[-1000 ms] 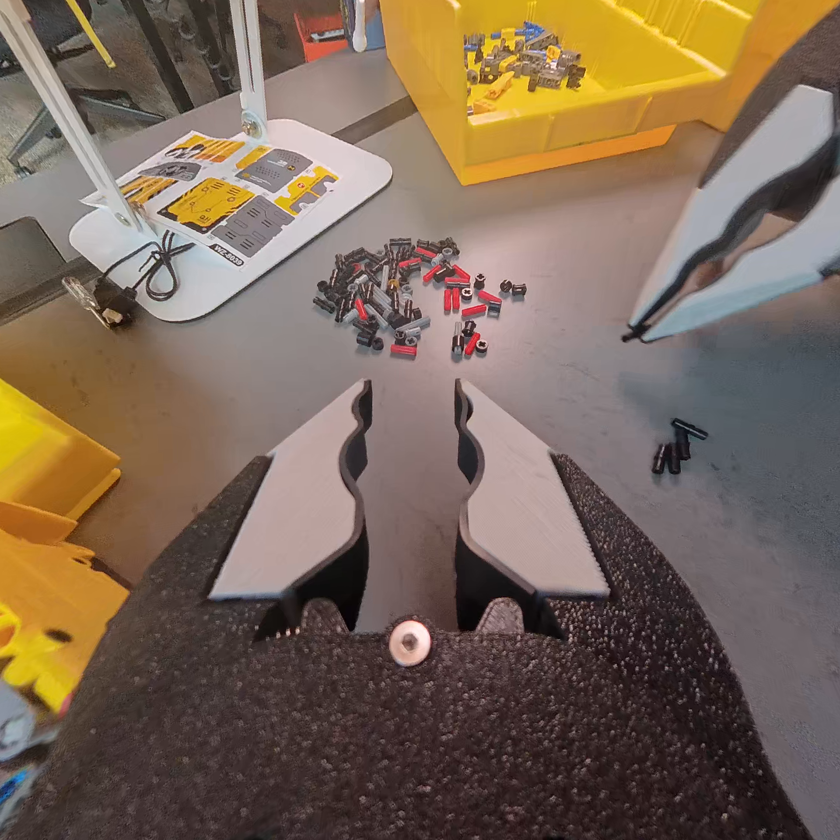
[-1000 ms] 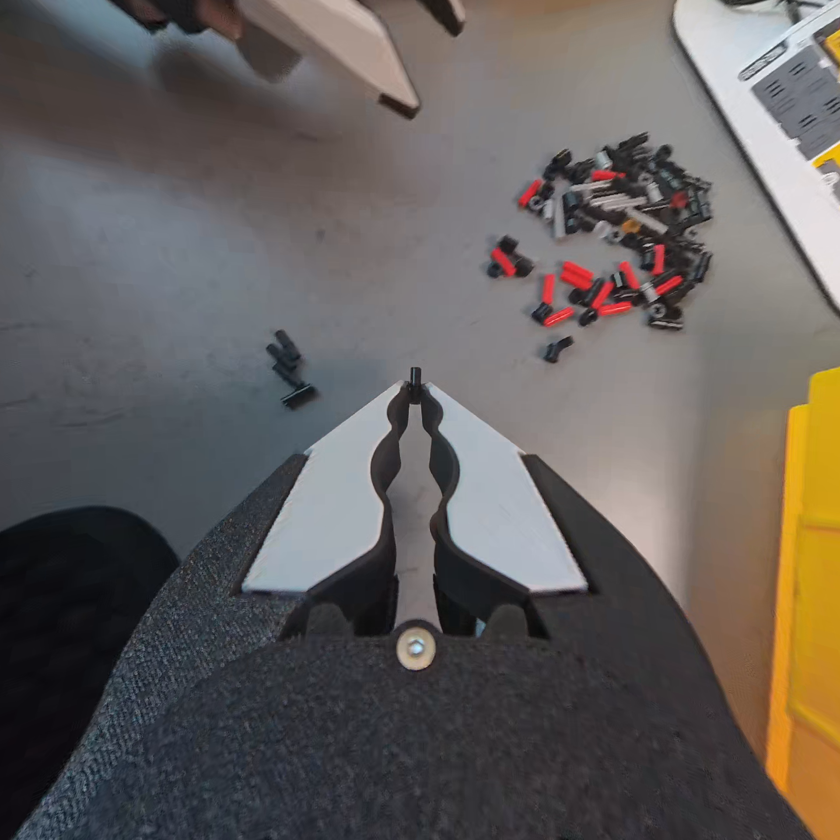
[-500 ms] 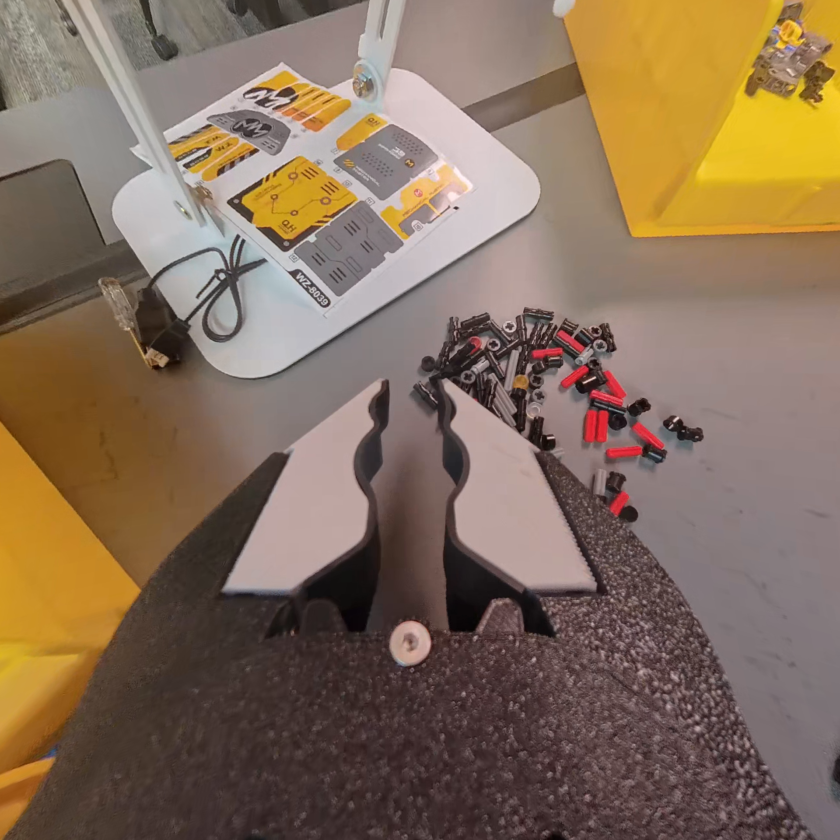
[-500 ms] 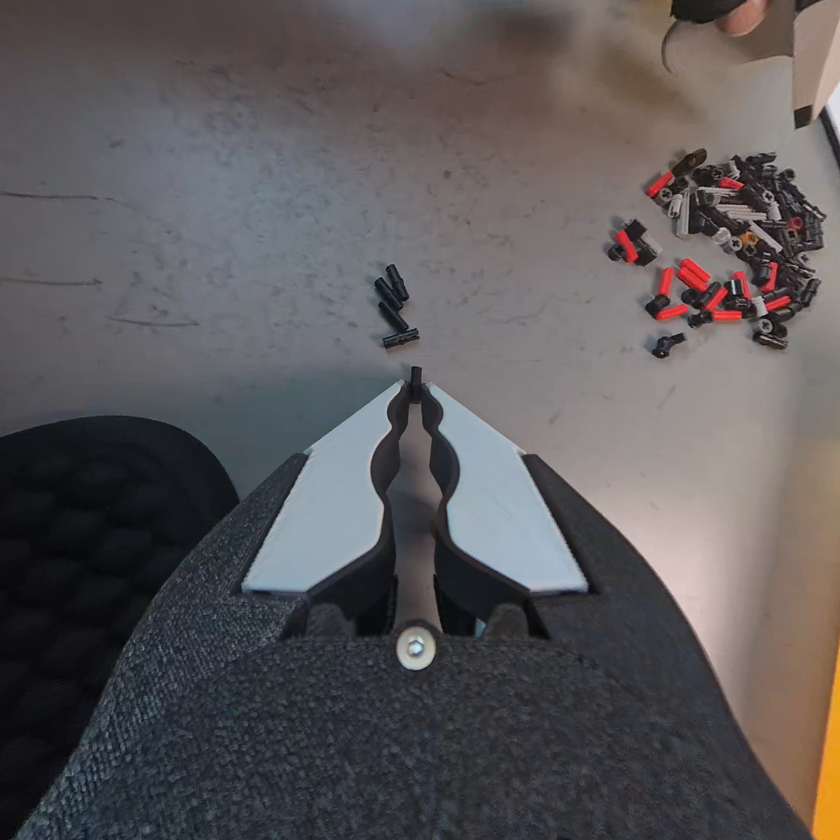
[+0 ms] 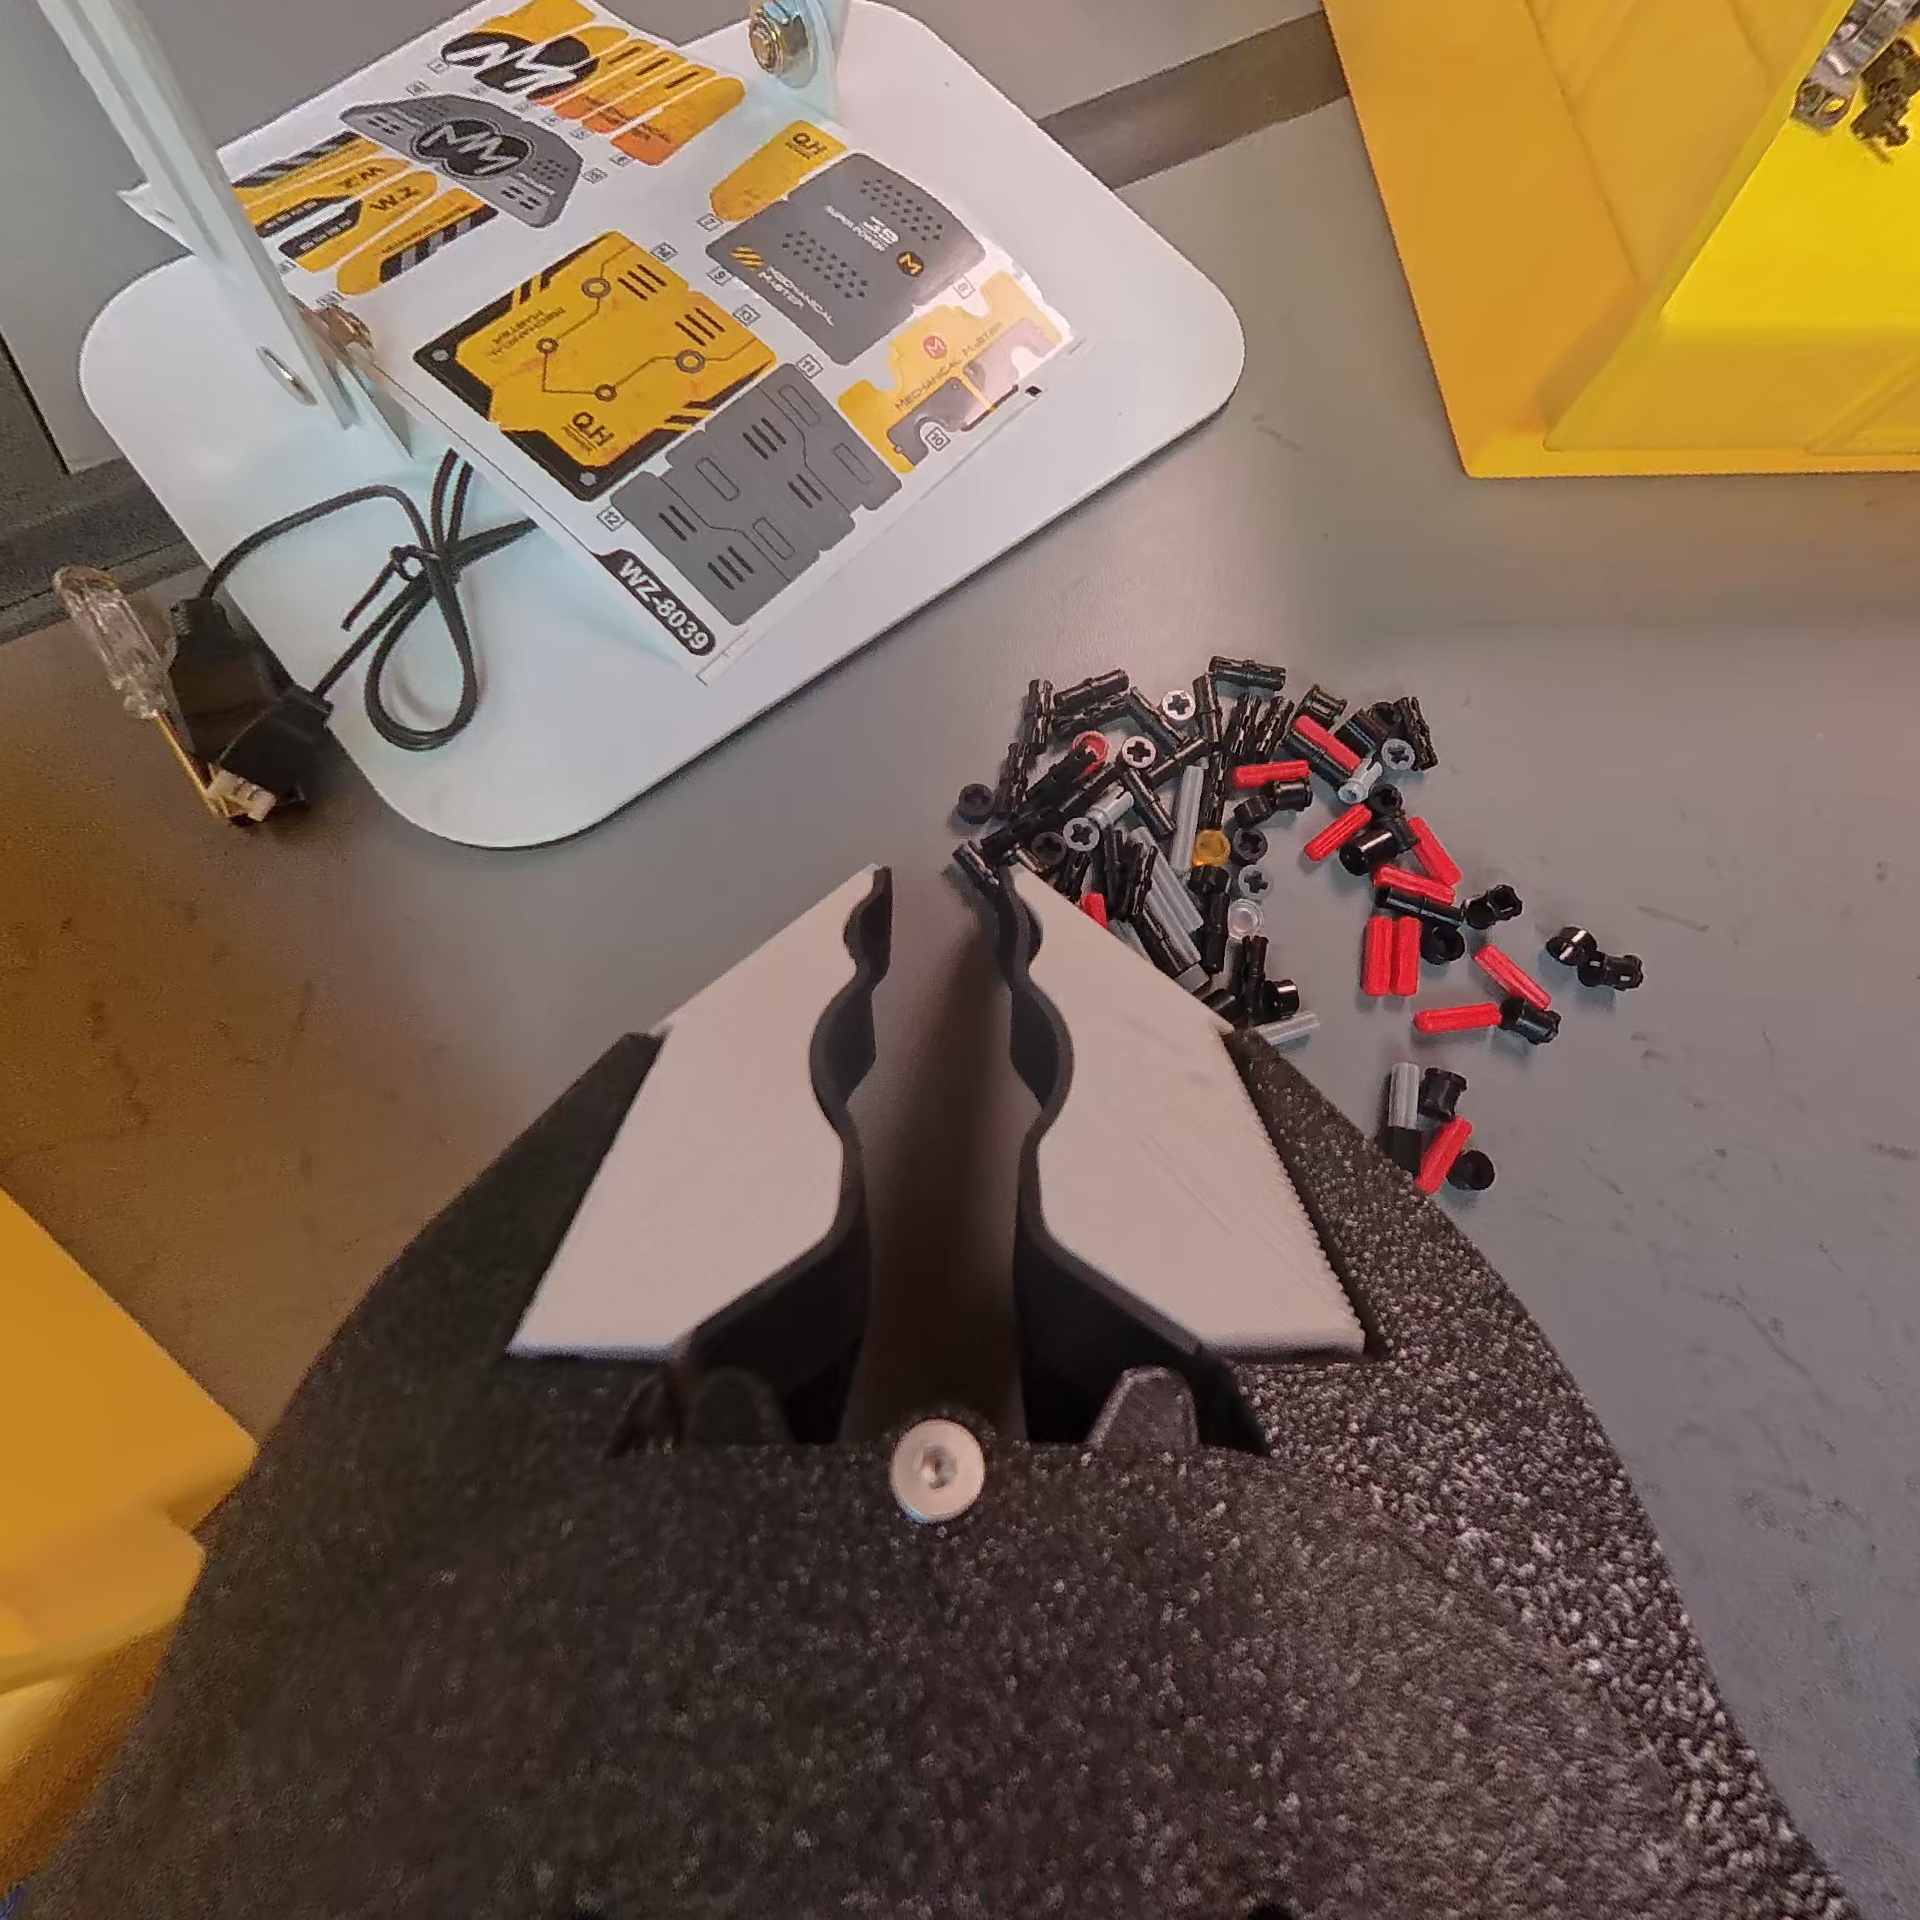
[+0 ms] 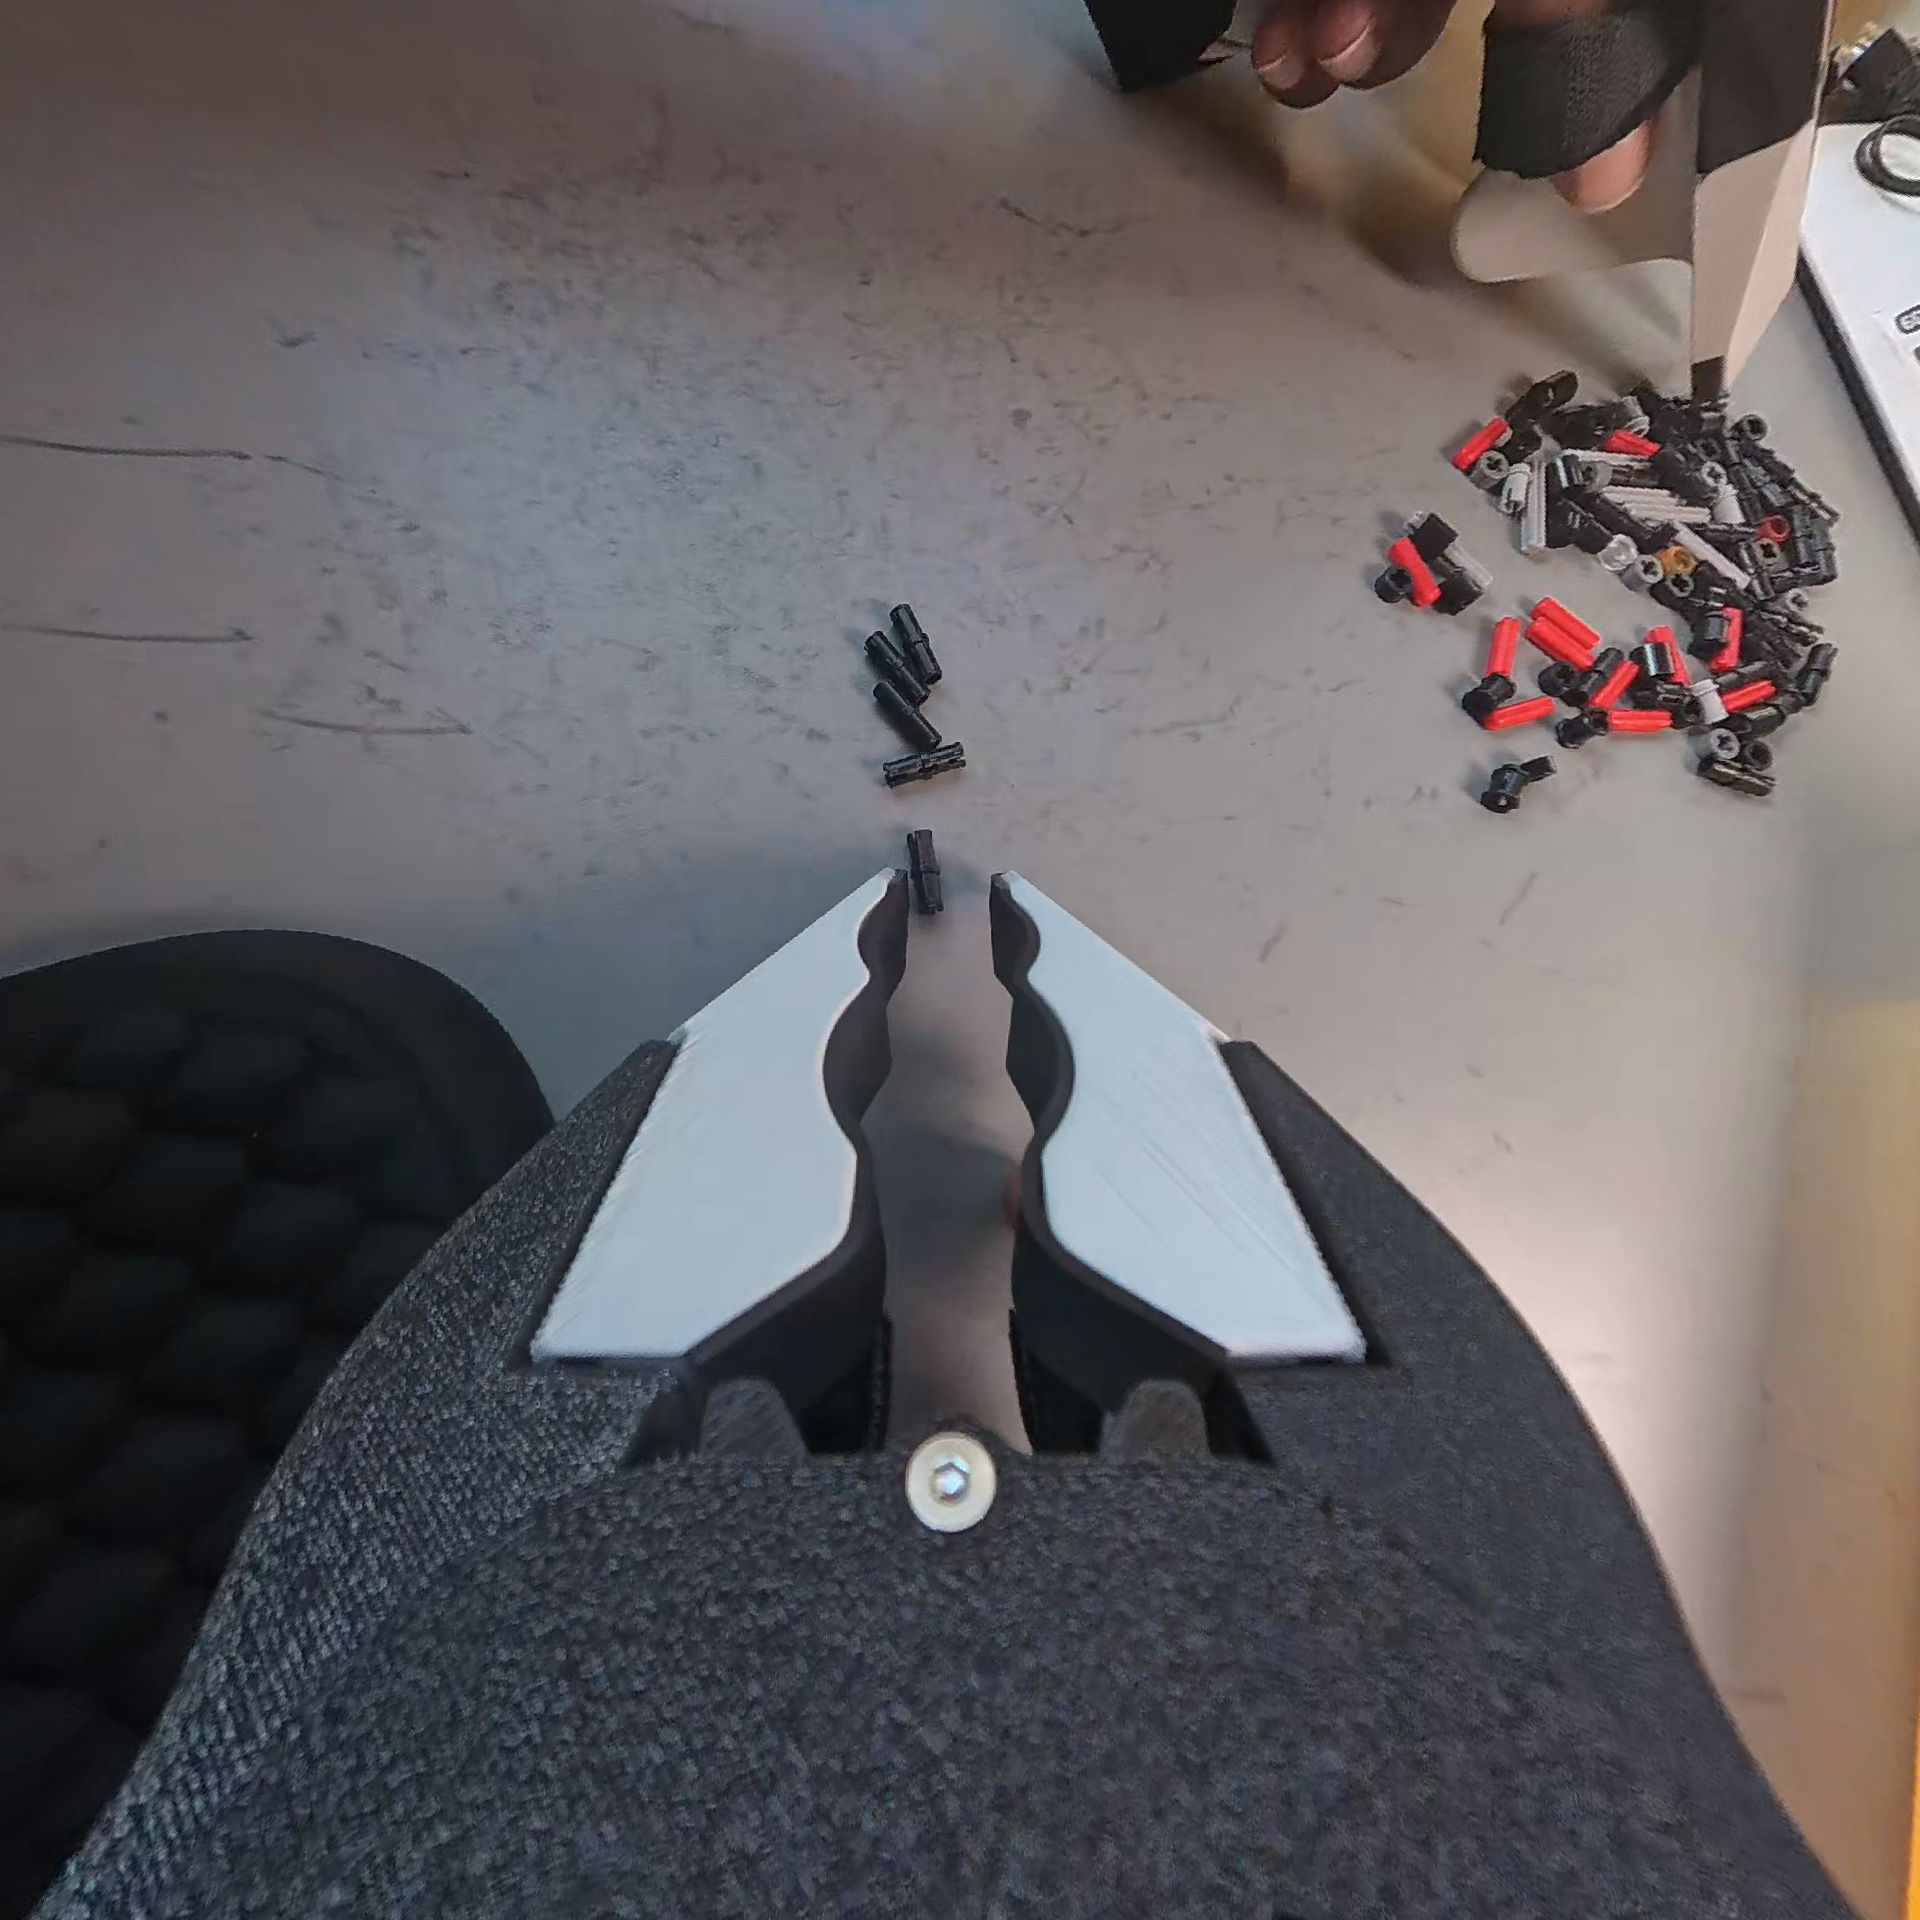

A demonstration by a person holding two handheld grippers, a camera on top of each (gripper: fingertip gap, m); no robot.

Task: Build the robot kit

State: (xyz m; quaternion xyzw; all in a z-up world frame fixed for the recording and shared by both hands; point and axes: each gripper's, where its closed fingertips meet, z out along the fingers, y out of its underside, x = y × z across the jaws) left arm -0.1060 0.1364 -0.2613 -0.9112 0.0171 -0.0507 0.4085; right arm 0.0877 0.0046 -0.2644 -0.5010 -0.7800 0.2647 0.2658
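Note:
My right gripper (image 6: 945, 883) is open. A single black pin (image 6: 924, 871) sits between its tips, close to the left fingertip (image 6: 883, 904), and nothing grips it. Just beyond lies a small group of black pins (image 6: 909, 686). My left gripper (image 5: 943, 888) is open and empty, low over the grey table. Its right fingertip (image 5: 1023, 914) is at the left edge of a pile of small black, red and grey pins (image 5: 1247, 862). In the right wrist view the pile (image 6: 1662, 582) lies at the far right with the left gripper (image 6: 1725, 260) above it, held by a gloved hand.
A white stand base (image 5: 1039, 416) carries a yellow-and-grey sticker sheet (image 5: 675, 364) and a coiled black cable (image 5: 416, 623). A yellow bin (image 5: 1610, 229) stands at the back right, another yellow bin (image 5: 83, 1455) at the left. A black padded cushion (image 6: 187, 1195) lies left of my right gripper. There is about 25 cm between the tips of the two grippers.
My right gripper has moved to the small group of black pins and opened, letting go of the pin it held. My left gripper has moved forward to the pile's left edge.

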